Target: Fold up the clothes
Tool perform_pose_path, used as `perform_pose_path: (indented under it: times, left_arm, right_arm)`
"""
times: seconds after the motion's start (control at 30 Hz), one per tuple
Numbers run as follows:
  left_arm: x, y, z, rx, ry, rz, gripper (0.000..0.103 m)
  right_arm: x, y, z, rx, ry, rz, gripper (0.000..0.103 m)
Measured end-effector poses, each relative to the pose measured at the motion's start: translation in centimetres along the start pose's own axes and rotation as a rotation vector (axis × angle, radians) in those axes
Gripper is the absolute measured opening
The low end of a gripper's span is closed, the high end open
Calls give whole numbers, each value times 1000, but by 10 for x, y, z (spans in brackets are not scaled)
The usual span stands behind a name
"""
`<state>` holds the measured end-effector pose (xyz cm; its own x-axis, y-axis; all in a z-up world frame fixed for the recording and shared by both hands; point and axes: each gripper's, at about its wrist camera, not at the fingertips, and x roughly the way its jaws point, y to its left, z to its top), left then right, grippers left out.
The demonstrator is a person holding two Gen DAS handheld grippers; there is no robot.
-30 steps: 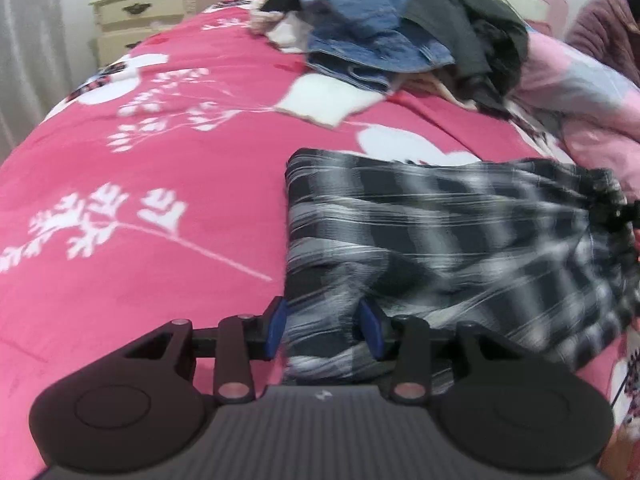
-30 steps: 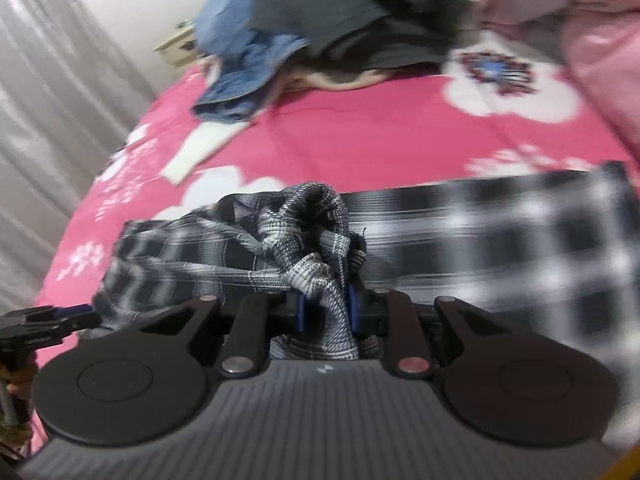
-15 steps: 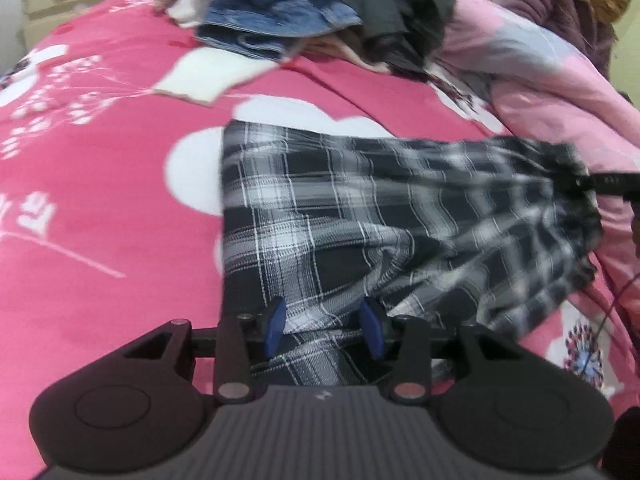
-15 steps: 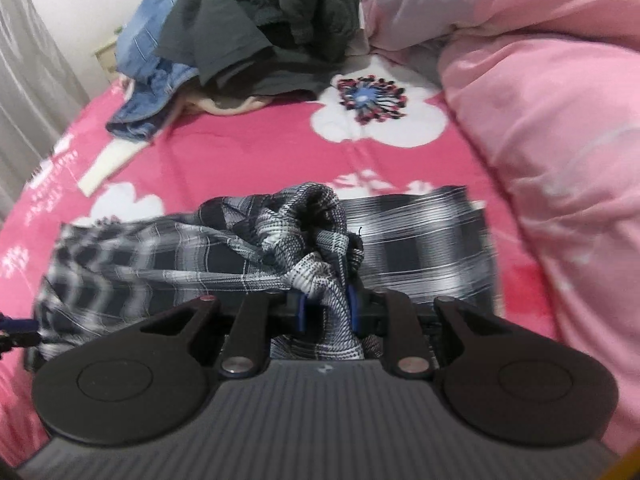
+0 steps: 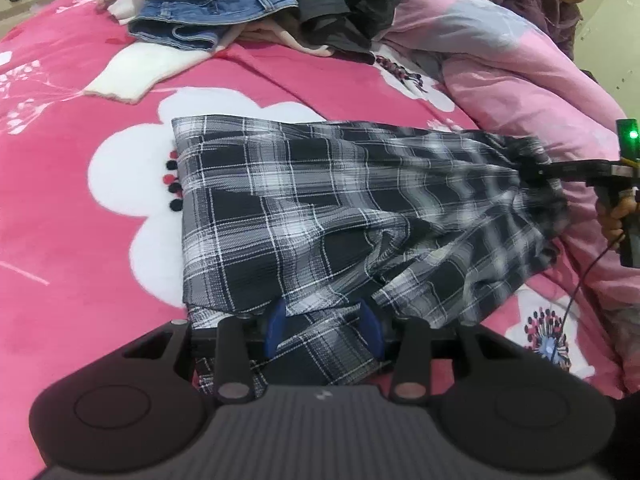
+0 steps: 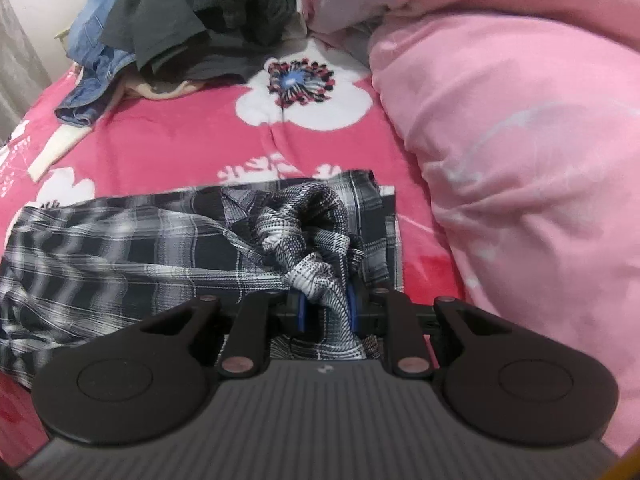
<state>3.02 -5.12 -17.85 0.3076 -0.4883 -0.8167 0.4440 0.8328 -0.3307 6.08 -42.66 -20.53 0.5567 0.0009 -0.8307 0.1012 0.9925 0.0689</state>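
The left gripper point(image 5: 324, 326) is clamped on a bunched edge of the plaid garment point(image 5: 320, 216), fabric packed between its blue pads point(image 5: 276, 326). The right gripper point(image 6: 326, 306) stands narrow, pinching a twisted wad of the same garment. The cloth is stretched between the two grippers, its far portion lying flat on the pink floral bedspread point(image 5: 80, 220) ahead of both. A clothes pile point(image 5: 260, 4) lies well beyond; a pink quilt point(image 6: 520, 140) lies right of the right gripper.
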Motion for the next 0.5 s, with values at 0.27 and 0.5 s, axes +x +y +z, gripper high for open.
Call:
perform_pose_path:
  times: [0.27,0.5]
  left_arm:
    - [5,1,-10,9,32,38,43]
    - [-16,19,-10,-54,-36,76,44]
  right_arm:
    - [16,-12,-13,-24,-20,-81,65]
    - [-56,0,-14,26,-272,-82,67]
